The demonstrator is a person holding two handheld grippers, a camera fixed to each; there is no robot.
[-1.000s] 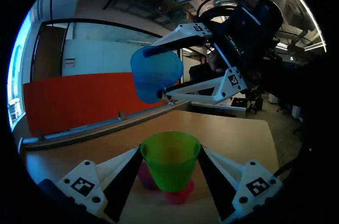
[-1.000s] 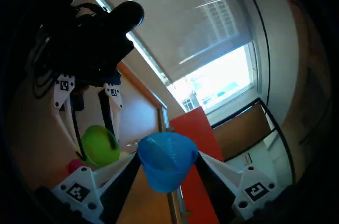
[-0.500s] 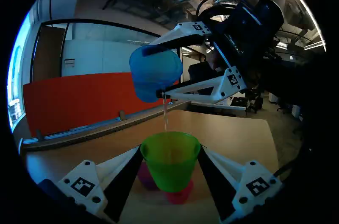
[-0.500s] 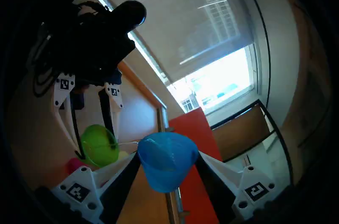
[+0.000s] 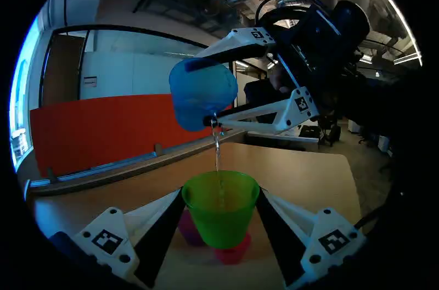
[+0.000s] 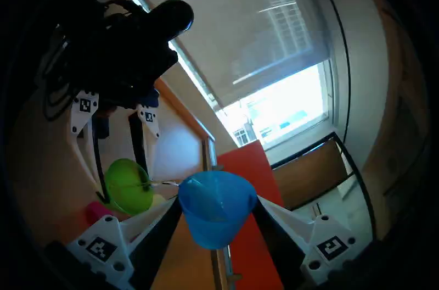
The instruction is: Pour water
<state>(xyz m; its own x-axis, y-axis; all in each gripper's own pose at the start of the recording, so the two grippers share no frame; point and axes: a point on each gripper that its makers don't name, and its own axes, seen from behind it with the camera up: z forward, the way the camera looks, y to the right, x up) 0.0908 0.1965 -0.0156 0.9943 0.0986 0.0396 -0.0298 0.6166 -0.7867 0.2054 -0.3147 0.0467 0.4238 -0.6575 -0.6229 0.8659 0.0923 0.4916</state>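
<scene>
A: How far is the pouring?
B: Midway, I judge. The right gripper [image 5: 196, 93] clamps the tilted blue cup [image 5: 204, 89] up high. A thin water stream [image 5: 217, 150] falls into the green cup [image 5: 220, 218] just below, which the left gripper [image 5: 219, 195] squeezes between its fingers.
A: What is unclear?
B: The water levels in both cups are hard to see.

Blue cup [image 5: 202, 96]; green cup [image 5: 220, 213]

I see four cups: blue cup [image 5: 202, 96], green cup [image 5: 220, 210], purple cup [image 5: 190, 228], pink cup [image 5: 233, 255]. My left gripper [image 5: 220, 195] and right gripper [image 6: 217, 206] make two.
</scene>
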